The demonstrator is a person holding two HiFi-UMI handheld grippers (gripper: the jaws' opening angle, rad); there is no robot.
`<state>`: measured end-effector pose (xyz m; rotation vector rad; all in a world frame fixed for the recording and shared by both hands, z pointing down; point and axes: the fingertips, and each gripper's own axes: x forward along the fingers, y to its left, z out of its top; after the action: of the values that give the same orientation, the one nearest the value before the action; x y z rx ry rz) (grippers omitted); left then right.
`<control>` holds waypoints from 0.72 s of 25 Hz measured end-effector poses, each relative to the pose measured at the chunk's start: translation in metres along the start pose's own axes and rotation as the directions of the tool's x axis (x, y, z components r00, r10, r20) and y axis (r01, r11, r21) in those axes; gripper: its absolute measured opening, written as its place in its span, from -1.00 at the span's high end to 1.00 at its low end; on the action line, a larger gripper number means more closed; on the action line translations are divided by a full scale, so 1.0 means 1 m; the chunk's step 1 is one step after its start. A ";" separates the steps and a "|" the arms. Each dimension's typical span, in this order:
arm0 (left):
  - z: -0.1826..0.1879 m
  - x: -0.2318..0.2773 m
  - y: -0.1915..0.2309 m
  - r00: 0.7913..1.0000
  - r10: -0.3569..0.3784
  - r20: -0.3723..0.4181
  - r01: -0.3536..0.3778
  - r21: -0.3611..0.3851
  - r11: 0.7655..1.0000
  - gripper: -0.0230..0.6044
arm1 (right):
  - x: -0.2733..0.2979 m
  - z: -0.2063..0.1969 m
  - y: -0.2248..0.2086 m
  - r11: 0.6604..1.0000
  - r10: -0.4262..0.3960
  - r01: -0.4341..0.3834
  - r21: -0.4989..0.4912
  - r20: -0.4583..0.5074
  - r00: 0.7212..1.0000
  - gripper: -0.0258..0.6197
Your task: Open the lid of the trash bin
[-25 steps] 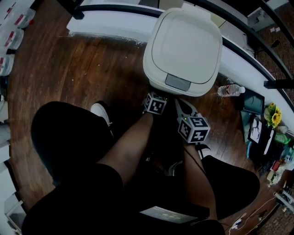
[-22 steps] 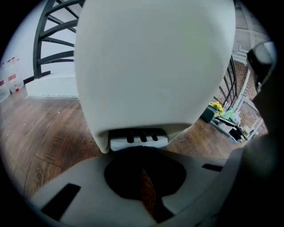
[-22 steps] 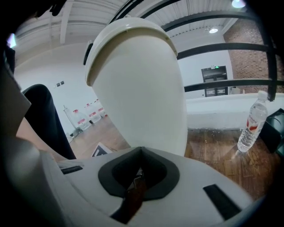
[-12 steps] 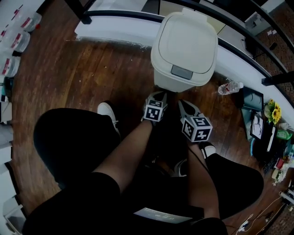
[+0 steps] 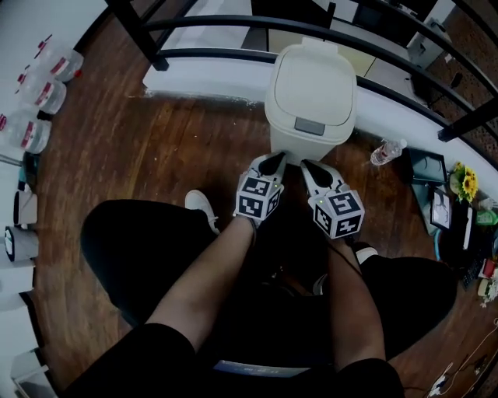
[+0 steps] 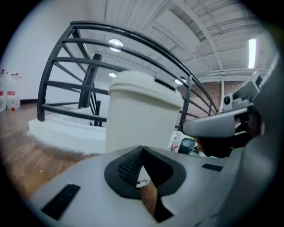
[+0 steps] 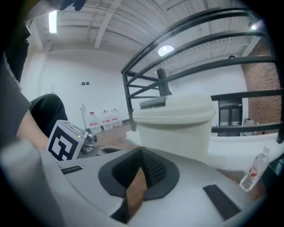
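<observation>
A cream trash bin (image 5: 311,93) stands on the wooden floor against a white ledge, its lid down and a grey latch (image 5: 309,125) at the lid's front edge. My left gripper (image 5: 271,162) and right gripper (image 5: 310,169) hang side by side just in front of the bin's base, below the latch, touching nothing. Both are shut with nothing between the jaws. In the left gripper view the bin (image 6: 142,115) rises straight ahead of the left gripper (image 6: 142,150). The right gripper view shows the bin (image 7: 173,126) ahead and slightly right of the right gripper (image 7: 142,153).
A black metal railing (image 5: 233,23) and the white ledge (image 5: 202,78) run behind the bin. A water bottle (image 5: 387,151) lies on the floor to its right, near clutter and sunflowers (image 5: 469,185). Large water jugs (image 5: 35,89) stand far left. The person's legs and a white shoe (image 5: 204,208) are below the grippers.
The head camera has drawn back, so the bin looks smaller and farther. Both grippers stay shut in front of its base. The lid is still down.
</observation>
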<state>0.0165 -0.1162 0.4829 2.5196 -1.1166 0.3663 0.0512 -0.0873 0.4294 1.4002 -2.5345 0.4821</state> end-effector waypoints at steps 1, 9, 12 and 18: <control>0.016 -0.009 -0.002 0.999 -0.014 0.032 0.013 0.023 1.000 0.79 | -0.003 0.012 0.006 1.000 0.012 -0.011 -0.021 0.030 0.999 0.91; 0.096 -0.055 -0.046 0.954 -0.209 0.216 0.169 0.187 0.968 0.79 | -0.046 0.075 0.016 0.997 0.046 -0.030 -0.075 0.226 0.973 0.91; 0.108 -0.059 -0.065 0.936 -0.273 0.224 0.225 0.217 0.950 0.79 | -0.061 0.092 0.008 0.998 0.042 -0.025 -0.061 0.289 0.956 0.91; 0.120 -0.058 -0.076 0.929 -0.292 0.228 0.237 0.239 0.942 0.79 | -0.059 0.090 0.004 0.997 0.044 -0.026 -0.066 0.285 0.957 0.91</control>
<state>0.0461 -0.0813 0.3364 2.9262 -0.8389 0.0810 0.0771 -0.0732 0.3258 1.5009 -2.7765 0.2159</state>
